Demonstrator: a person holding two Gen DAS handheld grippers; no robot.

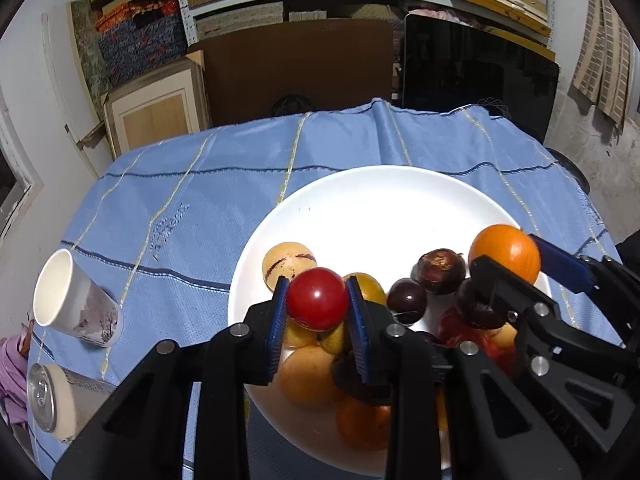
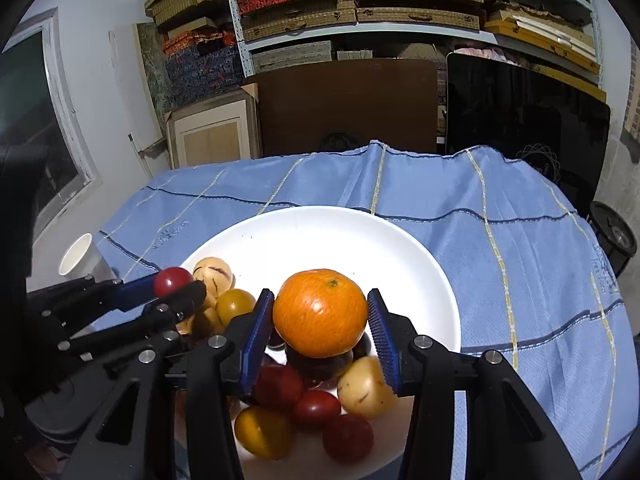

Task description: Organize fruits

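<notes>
Paper cup [image 1: 76, 300]: lies tipped on the blue cloth [image 1: 180, 208] at 9 o'clock of the plate; a drink can [image 1: 52, 396] lies on its side just below it.
Left claw [image 1: 318, 300]: closed on a red cherry tomato [image 1: 318, 299], both blue pads touching it, held over the plate's 8 o'clock sector.
White plate [image 1: 380, 200]: sits on the covered tabletop; its near half holds yellow, dark and red fruits, its far half, toward 12 o'clock, is bare.
Right claw [image 2: 320, 316]: grips an orange [image 2: 320, 312] between both pads, above the dark fruits near the plate's centre.
Step in hand: both fruits appear to be carried over the plate, judged ready for placing.
Next move: lower each fruit onto bare plate, then part the pads; the round fruits may roll.
Obstruction: the heaped fruits below both claws; their exact count is hidden, possibly about a dozen.
</notes>
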